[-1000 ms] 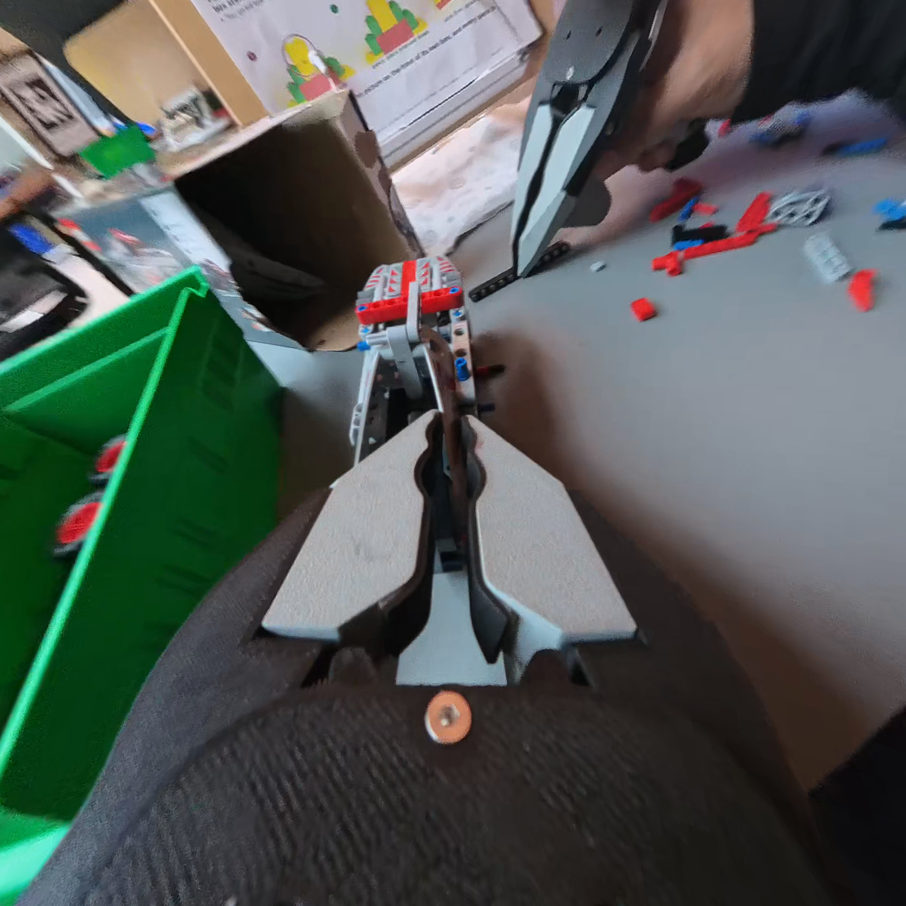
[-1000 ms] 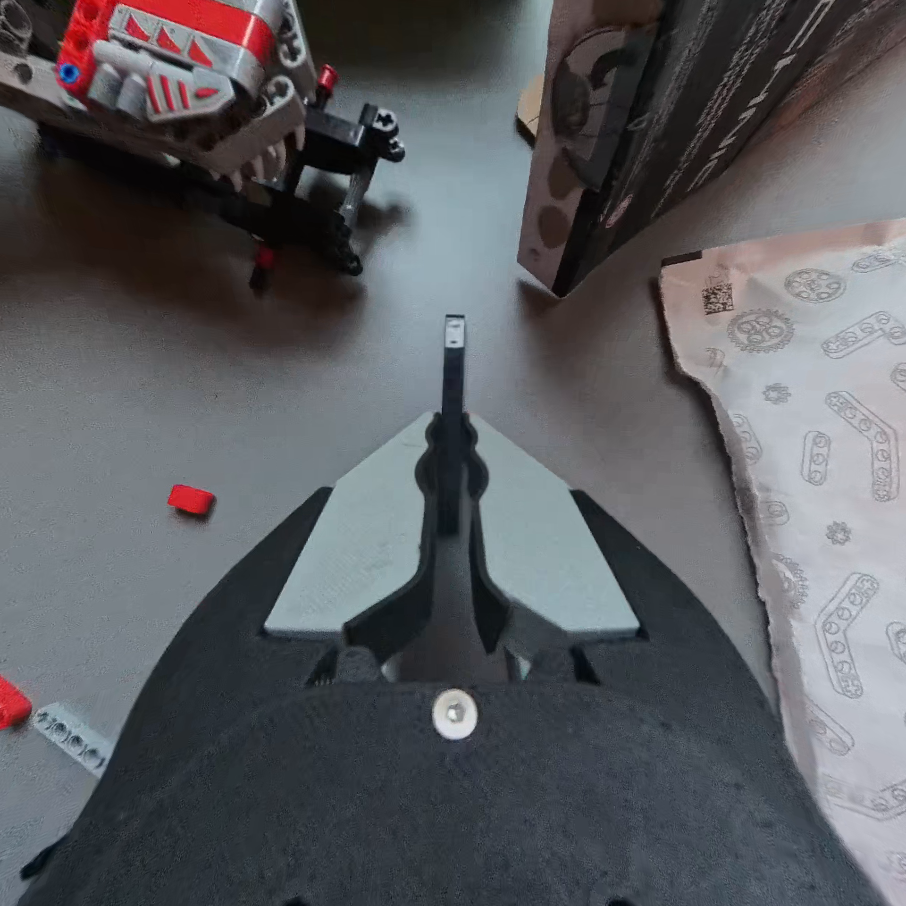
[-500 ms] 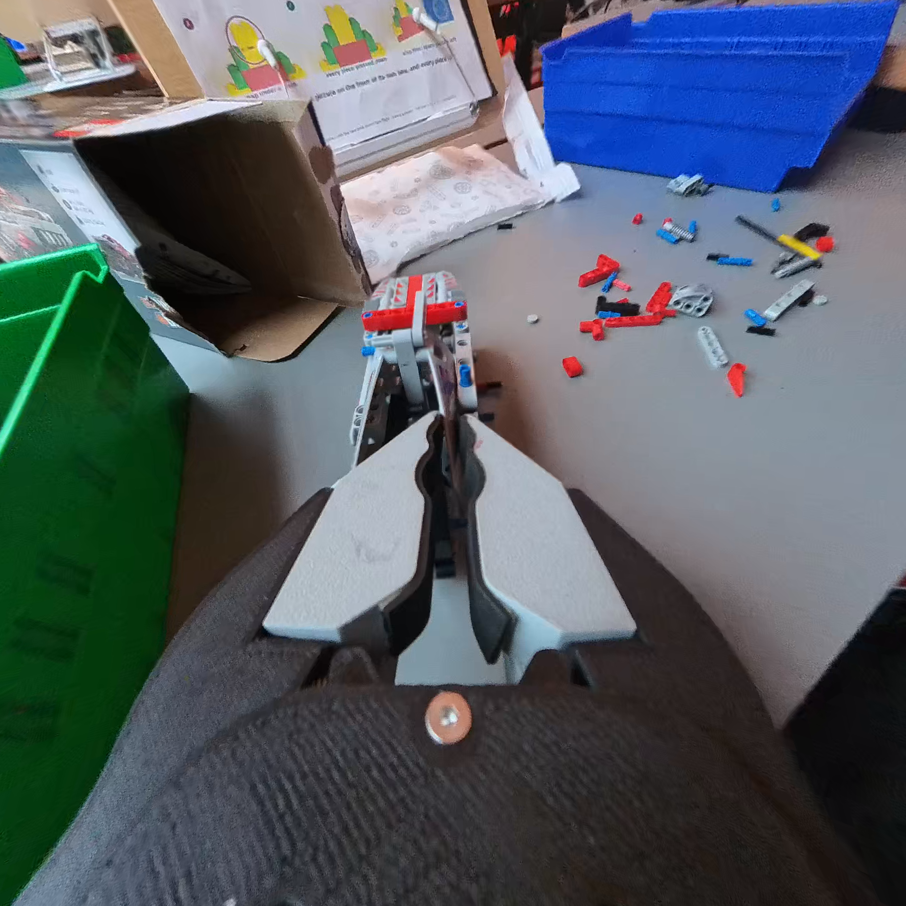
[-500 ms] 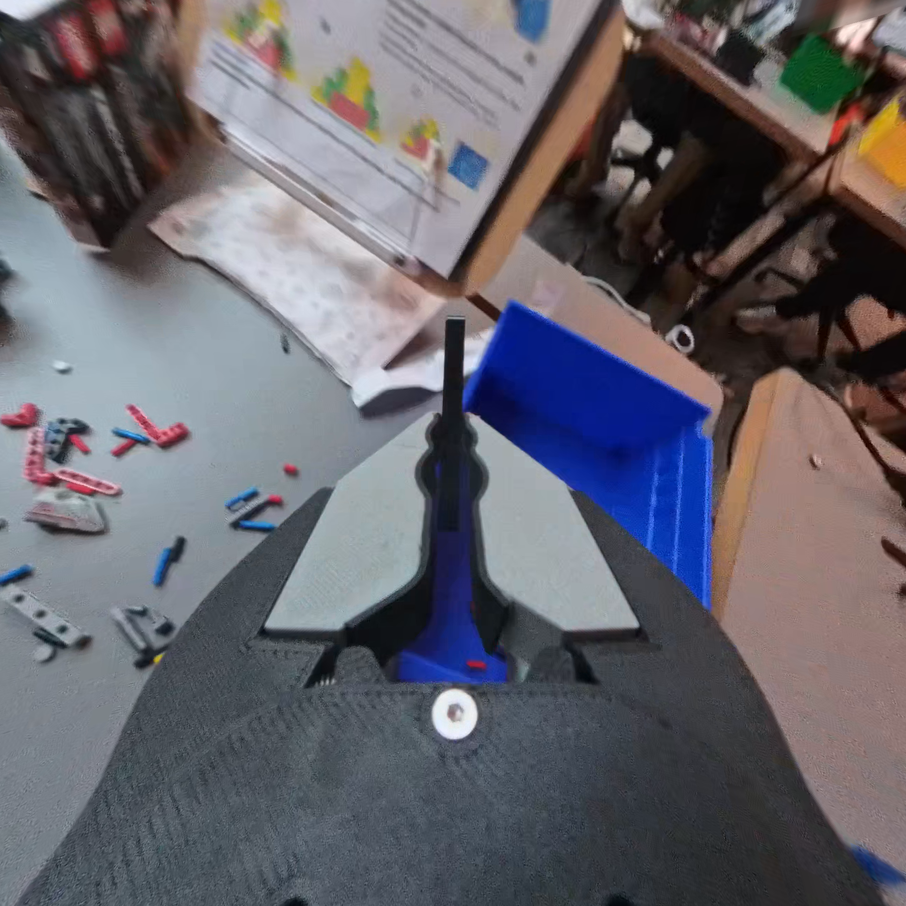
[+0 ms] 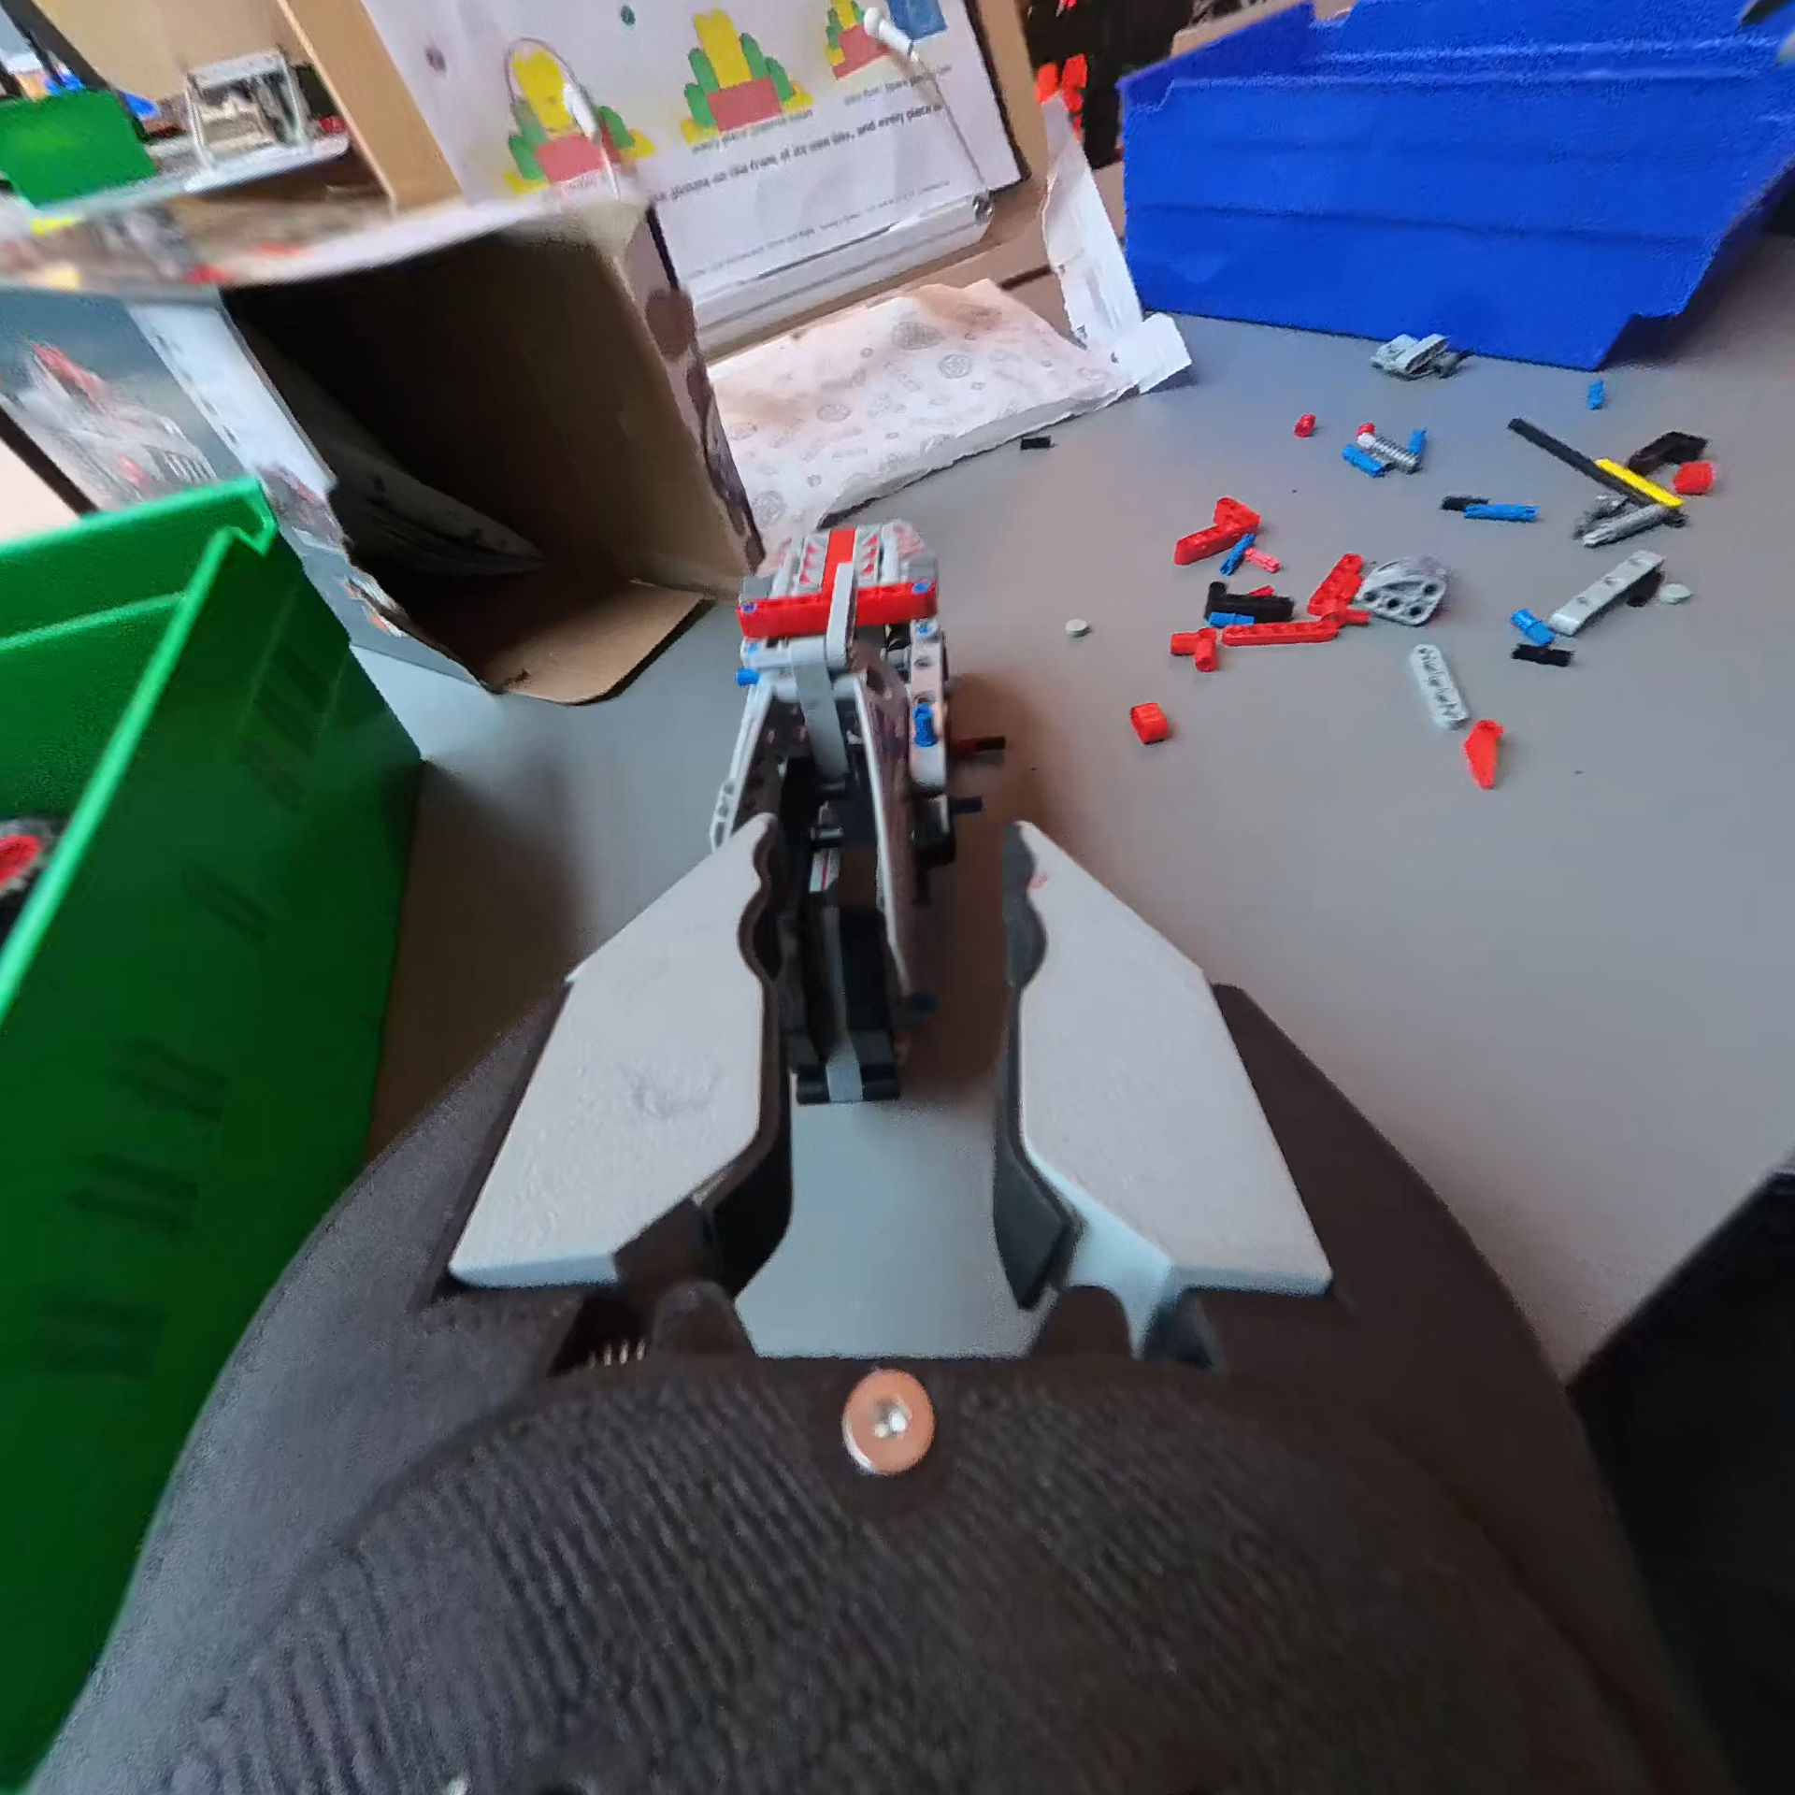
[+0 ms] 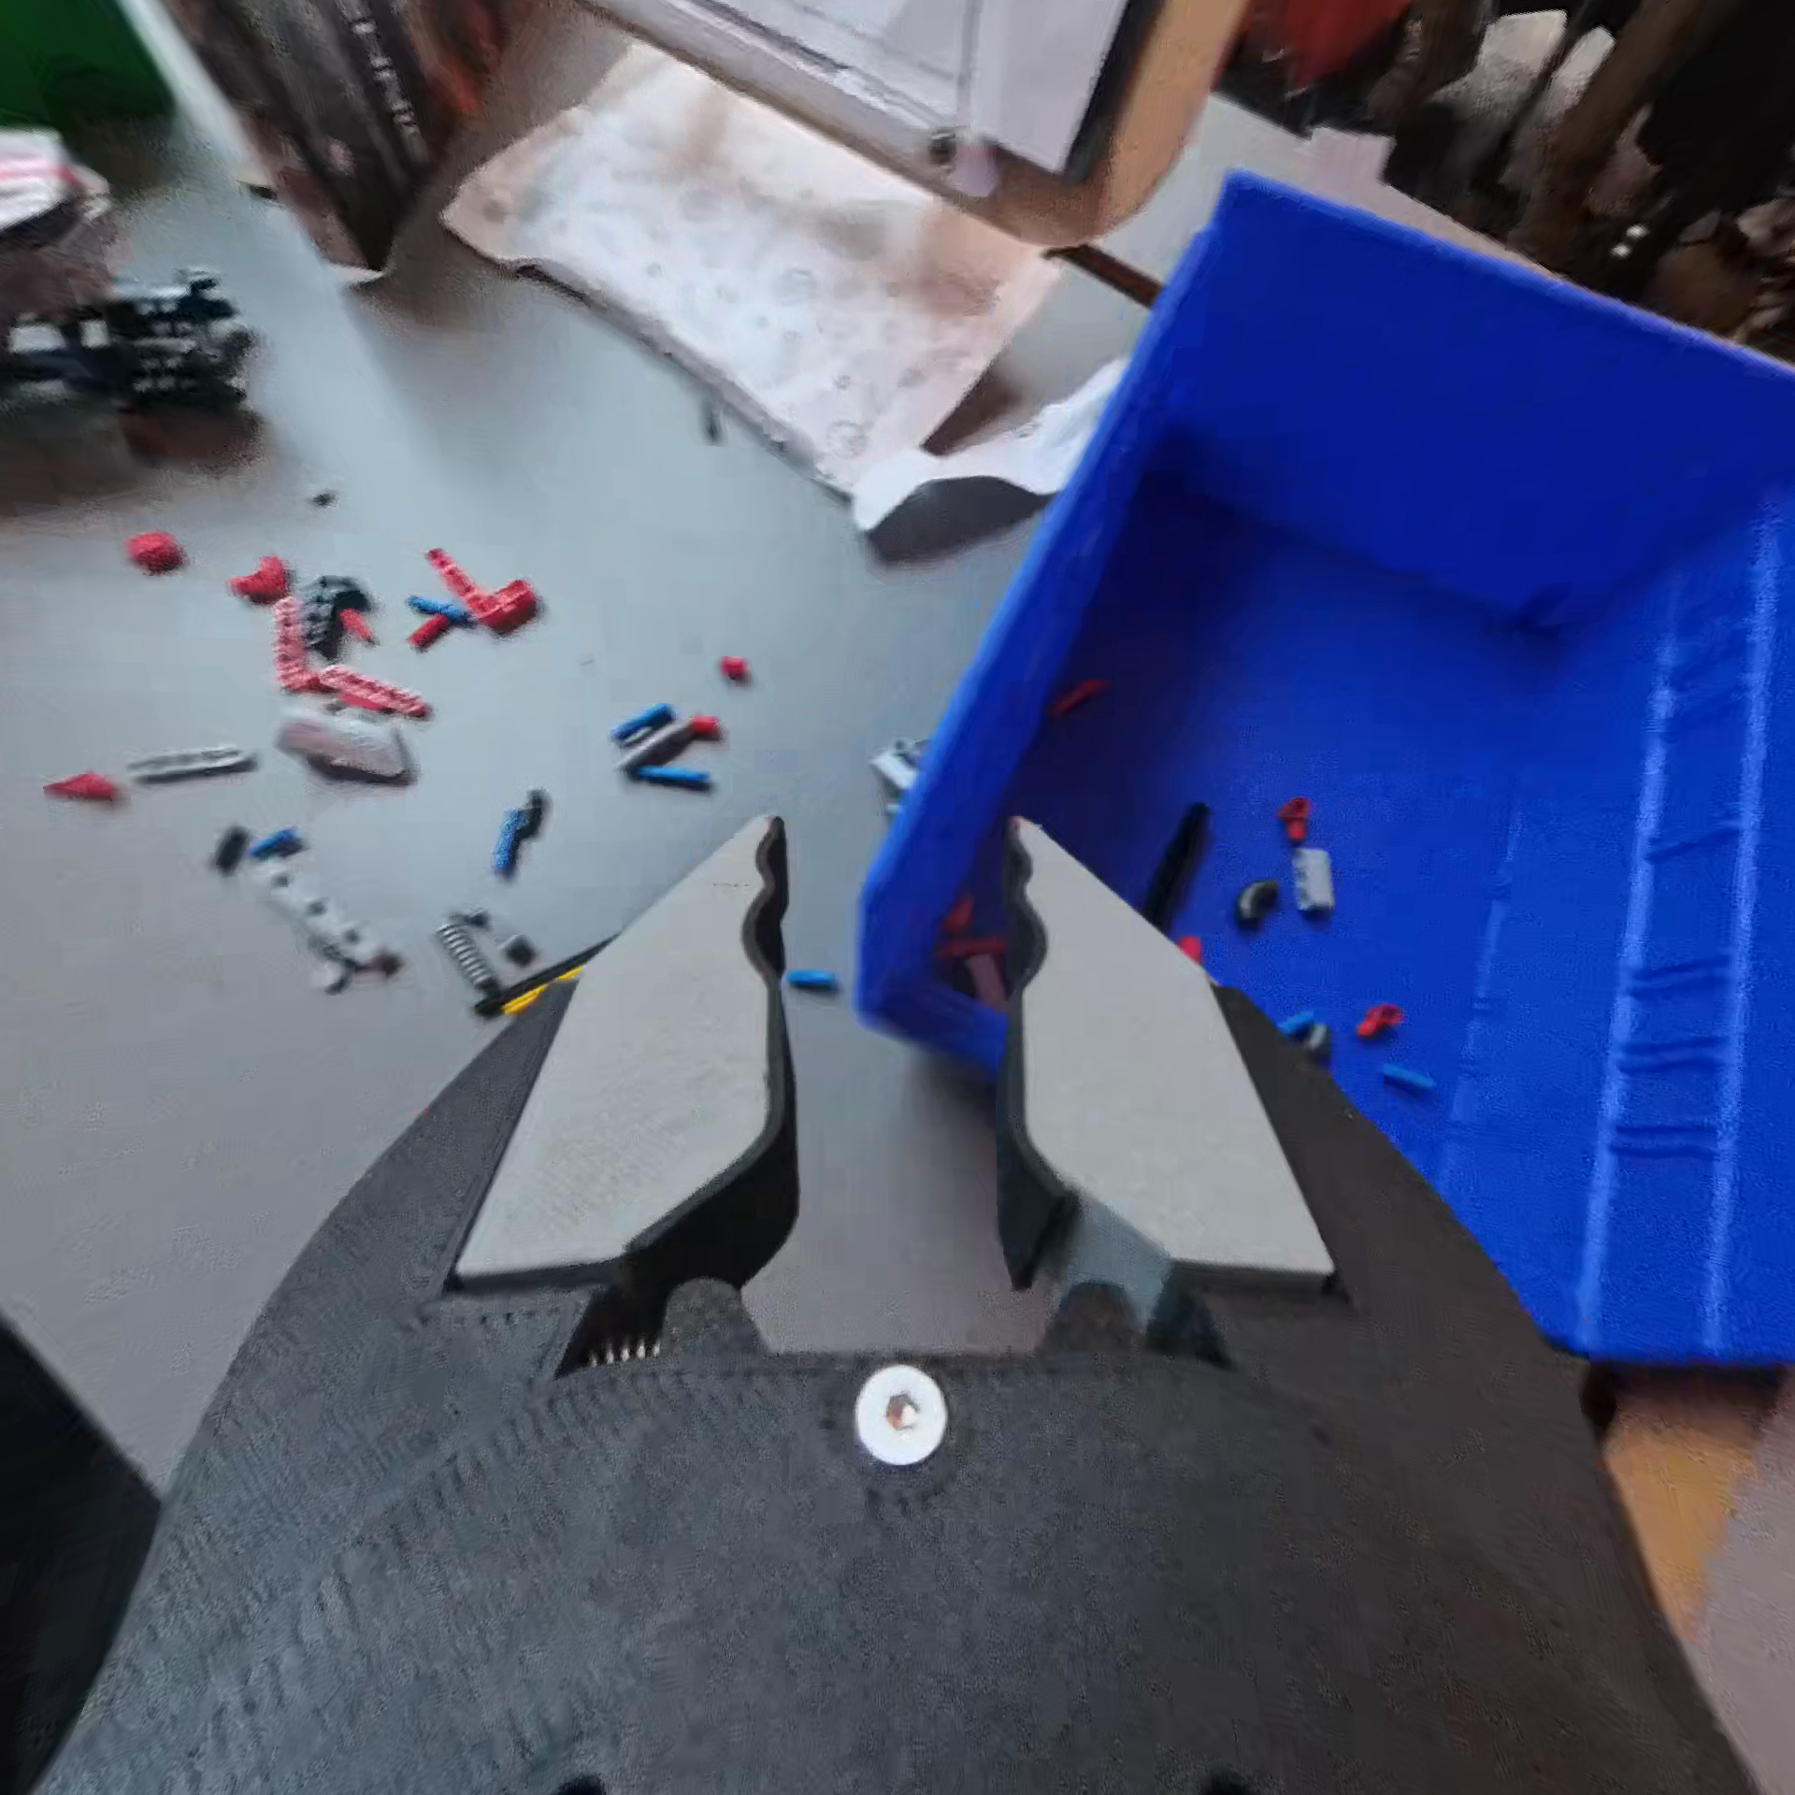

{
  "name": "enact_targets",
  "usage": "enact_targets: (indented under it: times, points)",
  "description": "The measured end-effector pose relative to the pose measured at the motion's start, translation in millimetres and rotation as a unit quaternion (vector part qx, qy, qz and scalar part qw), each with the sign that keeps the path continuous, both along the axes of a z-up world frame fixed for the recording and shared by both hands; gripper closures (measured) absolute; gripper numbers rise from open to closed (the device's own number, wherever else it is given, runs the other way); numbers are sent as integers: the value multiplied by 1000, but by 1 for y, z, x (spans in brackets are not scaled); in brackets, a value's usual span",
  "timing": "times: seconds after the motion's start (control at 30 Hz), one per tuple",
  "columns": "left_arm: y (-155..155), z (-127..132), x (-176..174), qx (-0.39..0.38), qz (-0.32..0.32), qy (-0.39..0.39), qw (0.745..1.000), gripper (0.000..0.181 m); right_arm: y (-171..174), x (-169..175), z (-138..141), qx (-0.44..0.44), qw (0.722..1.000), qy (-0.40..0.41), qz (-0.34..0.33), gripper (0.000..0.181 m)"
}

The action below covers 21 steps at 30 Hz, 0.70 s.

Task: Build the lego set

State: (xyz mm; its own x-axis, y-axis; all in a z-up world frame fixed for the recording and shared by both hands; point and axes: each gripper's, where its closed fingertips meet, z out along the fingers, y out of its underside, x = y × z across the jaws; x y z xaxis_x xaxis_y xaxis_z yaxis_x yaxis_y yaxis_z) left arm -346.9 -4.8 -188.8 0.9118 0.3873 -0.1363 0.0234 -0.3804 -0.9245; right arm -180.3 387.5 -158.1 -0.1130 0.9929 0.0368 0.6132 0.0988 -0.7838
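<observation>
Hard to see: right wrist view is blurred; the half-built model (image 6: 126, 335) at its far left shows only as a dark smear, and the green bin (image 5: 146, 874) is cut off by the left wrist view's left edge
Left gripper (image 5: 889, 855): jaws spread, the model's near end (image 5: 845, 1030) lying between the fingers; I cannot tell whether either finger touches it
Right gripper (image 6: 892, 855): jaws spread and empty, hanging over the near corner of the blue bin (image 6: 1457, 544)
Model: red, grey and black half-built model (image 5: 840, 680) stands on the grey table (image 5: 1311, 923), long axis running straight away from the left gripper, red crossbar at the far end
Blue bin: a few small red, blue, grey and black pieces (image 6: 1302, 874) lie scattered on its floor
Green bin: a red and black round part (image 5: 19, 860) shows at its cut-off edge
Cardboard box (image 5: 466, 408): on its side behind the model, open mouth toward the camera, inside too dark to read
Loose pieces (image 5: 1360, 592): spread over the table right of the model, between it and the blue bin
</observation>
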Motion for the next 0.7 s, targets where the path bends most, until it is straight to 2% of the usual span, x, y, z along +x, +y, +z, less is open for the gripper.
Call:
enact_targets:
  times: [0.1, 0.17, 0.27, 0.3, 0.33, 0.47, 0.6, 0.7]
  points:
    - [2, 28, 24, -7, -30, 41, 999, 144, -67, 19, -29, -38, 994, -29, 96, 135]
    - [20, 33, 57, -25, -96, 26, 995, 149, -79, 25, -61, -40, 993, -63, 91, 136]
    - [60, 7, 110, -64, -191, -71, 977, 148, -74, 27, -94, -66, 992, -92, 53, 131]
    - [73, -7, 119, -82, -207, -86, 971, 156, -78, 26, -100, -83, 990, -95, 58, 128]
    - [83, -22, 121, -108, -209, -87, 968, 164, -83, 24, -104, -96, 988, -97, 66, 127]
    - [117, -61, 124, -189, -232, -96, 949, 150, -109, 1, -105, -90, 986, -73, 121, 128]
    - [151, -77, 124, -206, -251, -87, 942, 166, -149, -16, -105, -88, 971, -62, 215, 137]
    - [174, -77, 123, -189, -264, -96, 941, 175, -157, -20, -103, -77, 966, -64, 237, 138]
